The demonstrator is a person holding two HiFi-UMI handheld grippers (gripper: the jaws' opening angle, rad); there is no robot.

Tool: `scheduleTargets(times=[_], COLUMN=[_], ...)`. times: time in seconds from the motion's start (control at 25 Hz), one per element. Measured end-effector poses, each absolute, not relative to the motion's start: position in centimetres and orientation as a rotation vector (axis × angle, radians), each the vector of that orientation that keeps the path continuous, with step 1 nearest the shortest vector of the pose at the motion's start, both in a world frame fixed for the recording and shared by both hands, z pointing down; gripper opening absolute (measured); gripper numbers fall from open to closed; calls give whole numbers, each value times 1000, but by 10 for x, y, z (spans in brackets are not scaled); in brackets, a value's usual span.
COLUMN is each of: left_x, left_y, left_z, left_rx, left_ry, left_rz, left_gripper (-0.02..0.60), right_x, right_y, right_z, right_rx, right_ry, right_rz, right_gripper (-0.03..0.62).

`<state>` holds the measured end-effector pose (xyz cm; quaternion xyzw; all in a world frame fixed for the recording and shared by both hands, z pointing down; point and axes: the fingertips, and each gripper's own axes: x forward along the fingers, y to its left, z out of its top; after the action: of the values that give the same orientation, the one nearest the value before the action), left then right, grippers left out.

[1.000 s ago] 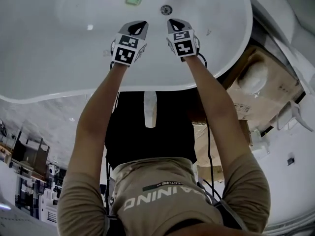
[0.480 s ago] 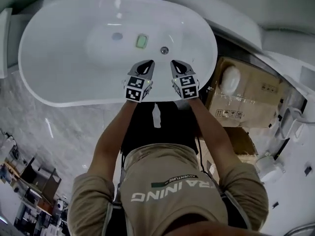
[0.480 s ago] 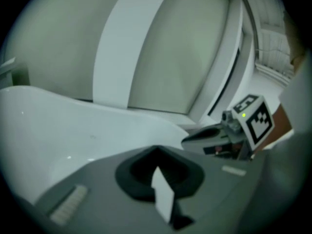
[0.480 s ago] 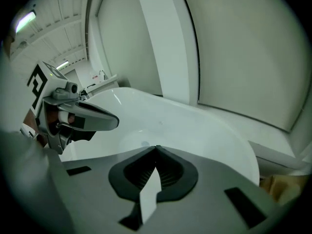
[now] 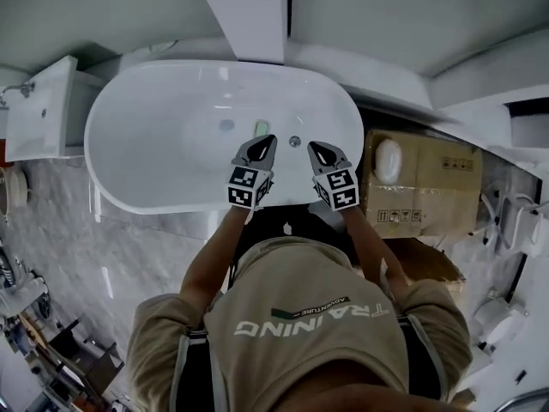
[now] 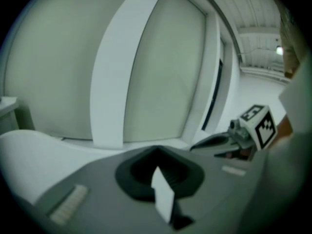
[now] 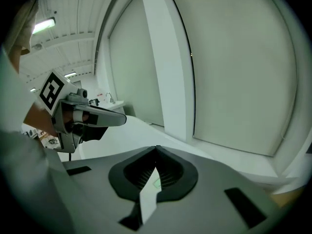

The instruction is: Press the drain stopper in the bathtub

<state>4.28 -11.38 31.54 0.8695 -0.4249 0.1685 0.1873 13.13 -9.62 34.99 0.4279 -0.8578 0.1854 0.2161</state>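
Note:
The white oval bathtub (image 5: 146, 157) lies below me in the head view. Its round metal drain stopper (image 5: 294, 142) sits on the tub floor, with a small green object (image 5: 261, 129) and a bluish spot (image 5: 226, 125) to its left. My left gripper (image 5: 269, 139) hangs over the near rim, shut and holding nothing, its tip just left of the stopper. My right gripper (image 5: 312, 146) is shut too, just right of the stopper. Both stay above the tub, touching nothing. The left gripper view looks over its shut jaws (image 6: 157, 149) at the wall, and the right gripper view does the same (image 7: 157, 147).
A cardboard box (image 5: 425, 191) with a white rounded item (image 5: 388, 160) stands right of the tub. A white cabinet (image 5: 41, 110) is at the left. A white pillar (image 5: 249, 15) rises behind the tub. Marble floor (image 5: 69, 230) runs along the near left.
The head view has pulled back, so the tub looks smaller and the whole of it shows. Both grippers stay shut side by side over the near rim by the stopper.

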Motion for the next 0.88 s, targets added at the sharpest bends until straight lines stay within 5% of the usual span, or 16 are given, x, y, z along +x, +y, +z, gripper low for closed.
scheduleTargets(times=[0.88], left_x=[-17], left_y=[-139], left_z=[67], left_rx=[2745], left_ry=[-1367], left_rz=[225], left_gripper=[2], right_x=[88], right_y=[-112], right_z=[67], right_rx=[1272], right_ry=[-2694], right_rz=[-113], right_gripper=[9])
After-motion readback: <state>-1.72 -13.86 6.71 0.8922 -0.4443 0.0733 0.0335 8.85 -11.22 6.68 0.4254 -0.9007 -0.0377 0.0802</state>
